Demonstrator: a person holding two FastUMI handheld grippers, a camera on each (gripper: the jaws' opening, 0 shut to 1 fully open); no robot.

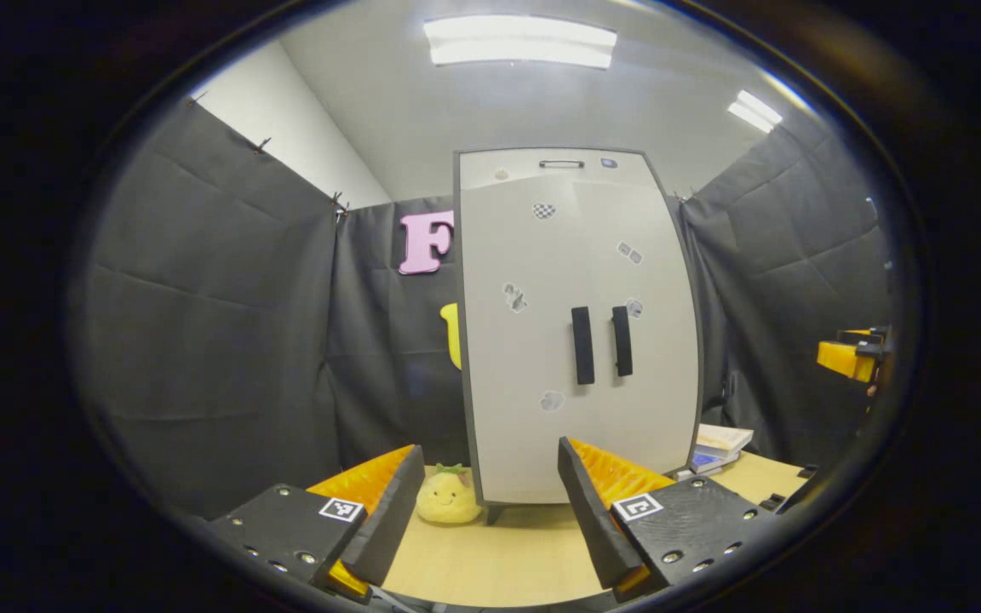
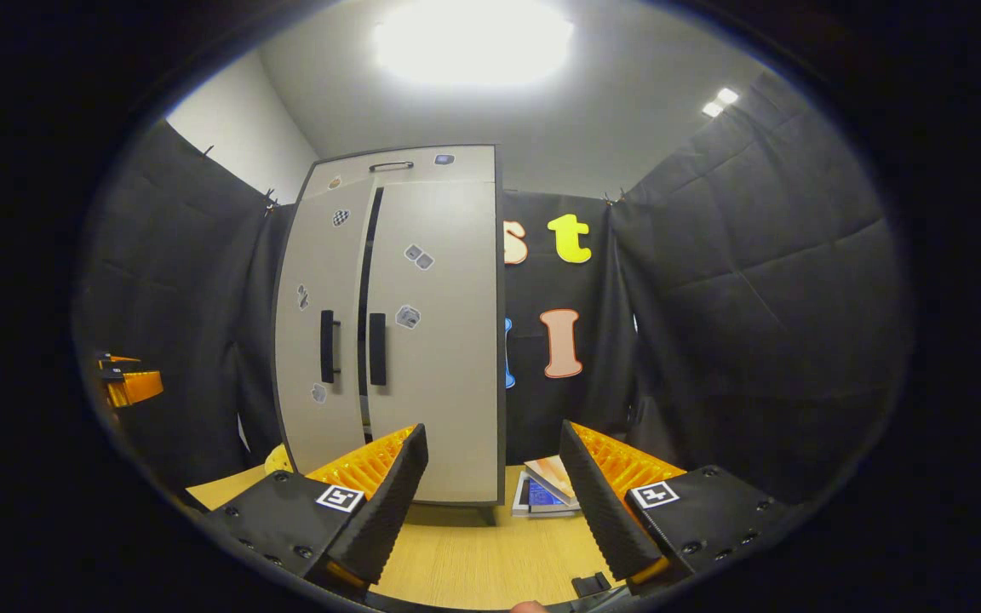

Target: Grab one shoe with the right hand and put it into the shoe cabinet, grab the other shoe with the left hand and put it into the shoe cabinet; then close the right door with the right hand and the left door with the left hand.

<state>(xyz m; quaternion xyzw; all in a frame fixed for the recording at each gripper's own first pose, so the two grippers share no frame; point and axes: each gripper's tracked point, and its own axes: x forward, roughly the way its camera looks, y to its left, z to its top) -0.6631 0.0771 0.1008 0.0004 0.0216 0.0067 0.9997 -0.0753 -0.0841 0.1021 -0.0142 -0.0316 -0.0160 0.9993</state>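
The grey shoe cabinet stands upright on the wooden table, straight ahead in the left gripper view. Its two doors look shut there, with two dark vertical handles side by side. In the right gripper view the shoe cabinet sits left of centre, and a narrow dark gap runs between its doors. My left gripper is open and holds nothing, a little short of the cabinet's foot. My right gripper is also open and empty. Each gripper appears at the edge of the other's view: right gripper, left gripper.
A yellow plush toy sits on the table at the cabinet's lower left corner. A small stack of books lies to the cabinet's right, seen again as books. Black cloth walls close in the booth on all sides.
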